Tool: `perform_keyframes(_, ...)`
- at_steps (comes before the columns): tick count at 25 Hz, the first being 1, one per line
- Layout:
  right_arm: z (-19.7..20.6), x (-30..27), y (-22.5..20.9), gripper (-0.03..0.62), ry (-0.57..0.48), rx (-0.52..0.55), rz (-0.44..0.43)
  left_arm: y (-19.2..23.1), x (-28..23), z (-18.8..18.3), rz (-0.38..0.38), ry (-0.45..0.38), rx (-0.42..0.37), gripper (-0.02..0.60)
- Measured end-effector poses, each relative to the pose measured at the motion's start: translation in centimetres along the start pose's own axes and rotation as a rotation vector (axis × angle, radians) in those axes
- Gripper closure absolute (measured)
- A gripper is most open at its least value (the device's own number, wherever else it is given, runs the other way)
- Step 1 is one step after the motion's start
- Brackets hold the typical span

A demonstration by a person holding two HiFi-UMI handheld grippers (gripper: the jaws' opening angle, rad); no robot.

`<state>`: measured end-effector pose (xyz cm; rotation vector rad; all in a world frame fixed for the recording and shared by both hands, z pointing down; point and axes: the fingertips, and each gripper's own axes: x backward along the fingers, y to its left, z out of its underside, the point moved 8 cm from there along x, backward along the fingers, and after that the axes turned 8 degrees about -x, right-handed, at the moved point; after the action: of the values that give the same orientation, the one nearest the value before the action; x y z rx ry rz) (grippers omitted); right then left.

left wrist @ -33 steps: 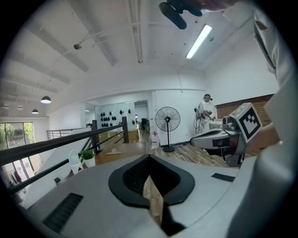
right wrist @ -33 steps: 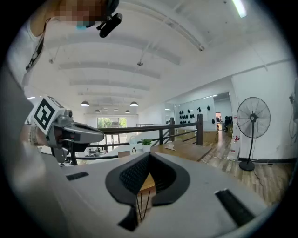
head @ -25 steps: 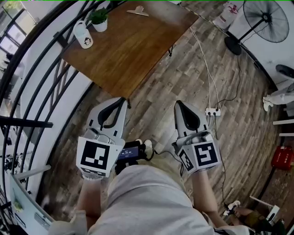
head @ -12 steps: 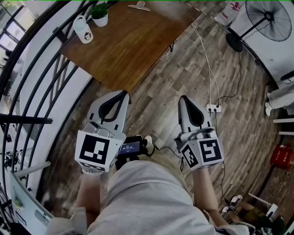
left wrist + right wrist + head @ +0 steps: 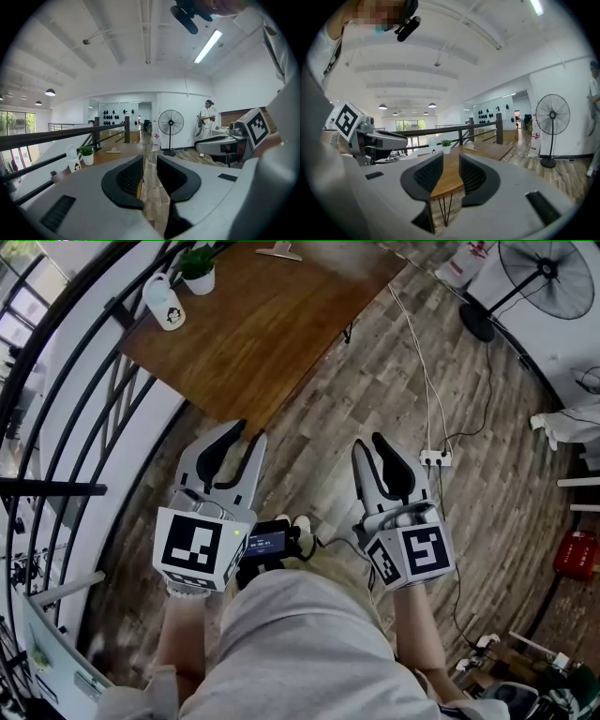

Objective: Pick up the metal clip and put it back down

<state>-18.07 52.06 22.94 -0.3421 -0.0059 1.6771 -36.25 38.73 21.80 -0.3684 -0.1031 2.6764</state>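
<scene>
The metal clip (image 5: 279, 251) lies at the far edge of the wooden table (image 5: 272, 334), and shows small in the left gripper view (image 5: 113, 150) and the right gripper view (image 5: 470, 147). Both grippers hang over the plank floor, well short of the table, in front of the person's lap. My left gripper (image 5: 246, 433) points at the table's near corner. Its jaws are opening and nothing is between them (image 5: 150, 161). My right gripper (image 5: 368, 442) is to the right of it, with its jaws also opening on nothing (image 5: 451, 161).
A small potted plant (image 5: 199, 276) and a white bottle (image 5: 165, 304) stand at the table's far left. A black railing (image 5: 56, 381) runs along the left. A power strip (image 5: 436, 458) with cables lies on the floor at right; a standing fan (image 5: 544, 277) is at the far right.
Both grippers' jaws, shut in the earlier frames, now stand apart. The grippers have stayed in about the same place over the floor.
</scene>
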Motion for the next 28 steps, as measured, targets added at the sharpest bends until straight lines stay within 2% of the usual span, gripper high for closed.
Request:
perform_keyframes(13, -0.5, 1.1, -3.4, 0.473, -0.014, -0.02, -0.006, -2.6, -2.0, -1.1, -0.017, 0.021, -0.021, 0.486)
perform_keyframes(15, -0.7, 1.2, -4.0, 0.472, -0.017, -0.017, -0.006, -3.0, -2.3, -1.4, -0.023, 0.016, -0.023, 0.486)
perform_keyframes(16, -0.7, 1.3, -4.3, 0.449, -0.018, -0.016, -0.009, -3.2, -2.5, -1.5, -0.024, 0.014, -0.025, 0.486)
perform_keyframes(28, -1.2, 3.2, -6.5, 0.448, -0.053, 0.005, 0.002, -5.6, -4.2, -2.7, -0.009, -0.038, -0.045, 0.486)
